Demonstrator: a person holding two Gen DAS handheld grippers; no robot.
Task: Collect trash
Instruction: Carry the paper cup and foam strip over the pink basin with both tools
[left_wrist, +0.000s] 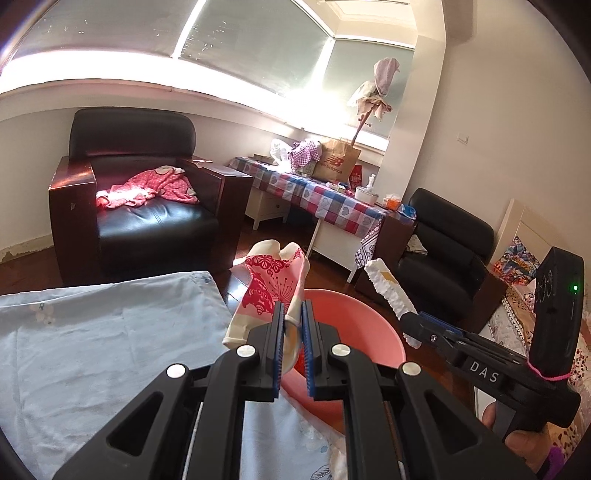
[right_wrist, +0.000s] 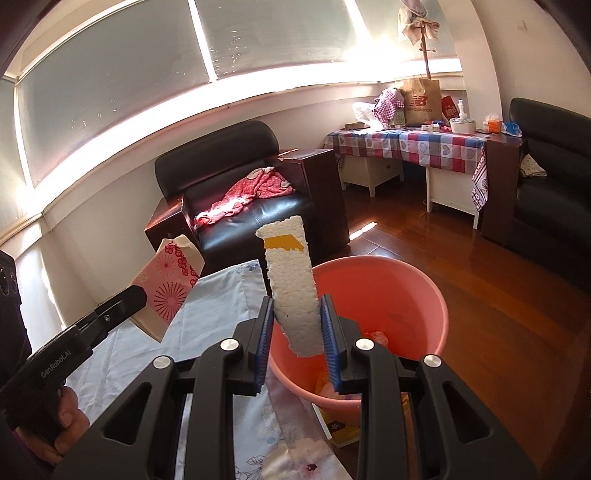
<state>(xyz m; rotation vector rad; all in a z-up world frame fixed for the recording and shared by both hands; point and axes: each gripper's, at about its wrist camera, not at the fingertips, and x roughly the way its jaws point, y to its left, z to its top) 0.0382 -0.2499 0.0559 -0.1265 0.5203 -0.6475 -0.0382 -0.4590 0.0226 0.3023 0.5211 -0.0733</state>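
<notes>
Left gripper (left_wrist: 293, 317) clamped on pink floral paper bag (left_wrist: 271, 280); right gripper (right_wrist: 297, 314) clamped on styrofoam strip (right_wrist: 291, 280), frame centre. Pink basin (right_wrist: 417, 291) just beyond. Risk: light foam, released early, lands outside rim.

rough white foam strip (right_wrist: 293, 284)

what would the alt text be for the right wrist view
The right gripper holds a white foam strip upright over a pink plastic basin beside a bed with a pale blue sheet. At left, the left gripper holds a pink patterned paper bag; behind stands a black armchair.
</notes>
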